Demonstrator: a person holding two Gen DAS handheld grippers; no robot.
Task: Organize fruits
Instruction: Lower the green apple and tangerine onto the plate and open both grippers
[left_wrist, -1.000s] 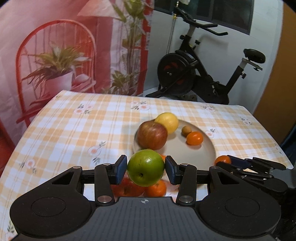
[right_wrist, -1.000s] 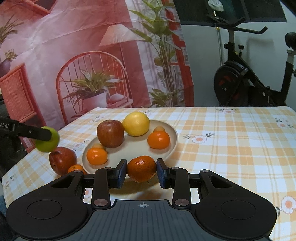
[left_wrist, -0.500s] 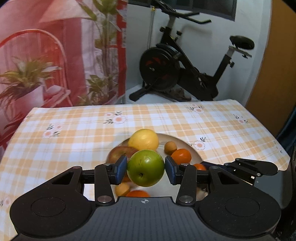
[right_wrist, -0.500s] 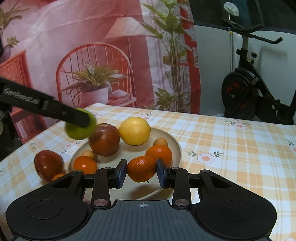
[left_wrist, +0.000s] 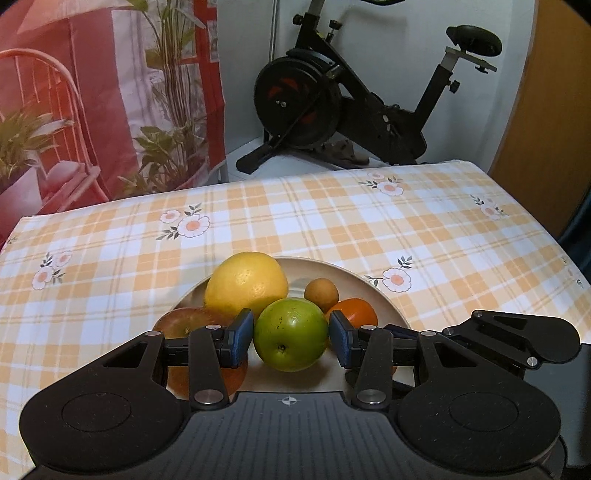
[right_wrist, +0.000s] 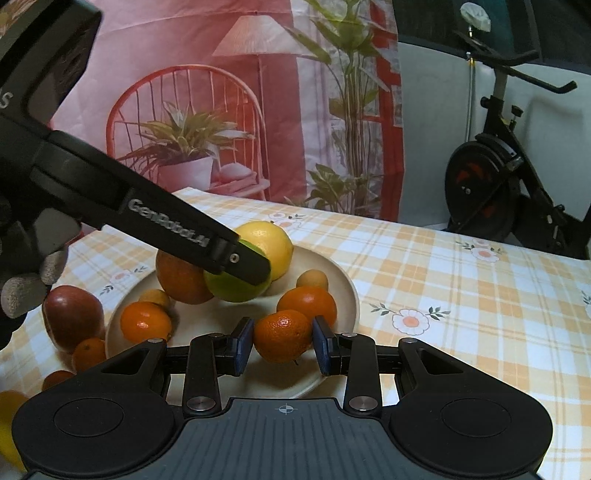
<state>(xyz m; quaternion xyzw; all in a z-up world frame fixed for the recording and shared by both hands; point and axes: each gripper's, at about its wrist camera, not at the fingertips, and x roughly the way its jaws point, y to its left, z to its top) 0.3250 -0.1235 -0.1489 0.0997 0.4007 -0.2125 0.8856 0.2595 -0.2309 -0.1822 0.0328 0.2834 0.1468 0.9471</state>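
My left gripper (left_wrist: 291, 338) is shut on a green apple (left_wrist: 291, 334) and holds it just above the beige plate (left_wrist: 373, 291), in front of the yellow lemon (left_wrist: 245, 282) and beside a red apple (left_wrist: 183, 323). In the right wrist view the same green apple (right_wrist: 232, 286) hangs over the plate (right_wrist: 347, 291) with the left gripper's finger across it. My right gripper (right_wrist: 283, 341) is shut on a mandarin (right_wrist: 282, 335) over the plate's near rim. A small brown fruit (left_wrist: 321, 294) and an orange mandarin (left_wrist: 354, 314) also lie on the plate.
A dark red apple (right_wrist: 74, 315) and small mandarins (right_wrist: 88, 352) lie on the checked tablecloth (right_wrist: 480, 314) left of the plate. A gloved hand (right_wrist: 26, 291) holds the left gripper. An exercise bike (left_wrist: 369, 107) stands behind the table. A printed backdrop hangs at the back left.
My left gripper carried the green apple in from the left and down over the plate. My right gripper, still holding the mandarin, shifted a little toward the plate.
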